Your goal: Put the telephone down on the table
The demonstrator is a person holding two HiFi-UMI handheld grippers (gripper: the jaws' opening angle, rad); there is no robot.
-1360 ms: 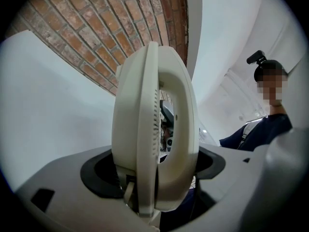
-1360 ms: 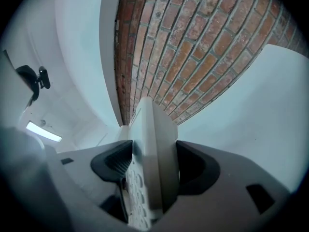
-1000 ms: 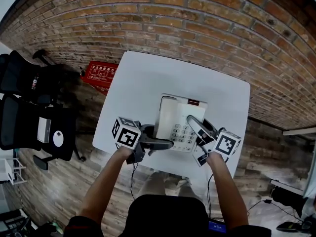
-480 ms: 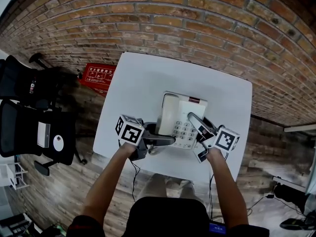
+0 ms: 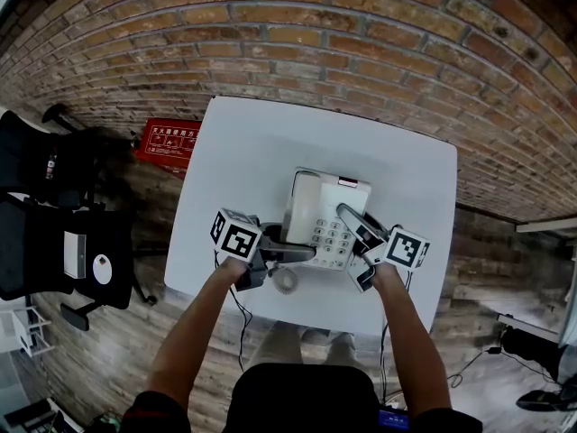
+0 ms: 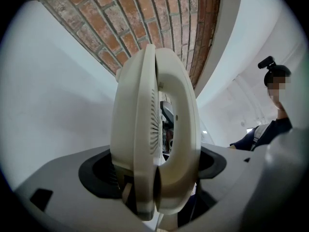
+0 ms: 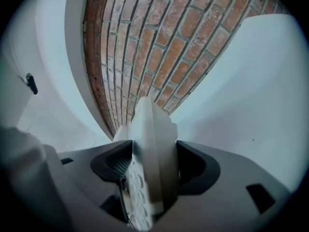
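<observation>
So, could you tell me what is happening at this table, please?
A person is holding a white telephone with a gripper in each hand over the white table. The left gripper clamps the handset side, the right gripper the keypad side. Whether it is already resting on the table cannot be told.

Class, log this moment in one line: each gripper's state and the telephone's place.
left gripper: shut on telephone, left side | right gripper: shut on telephone, right side | telephone: over table, contact unclear
</observation>
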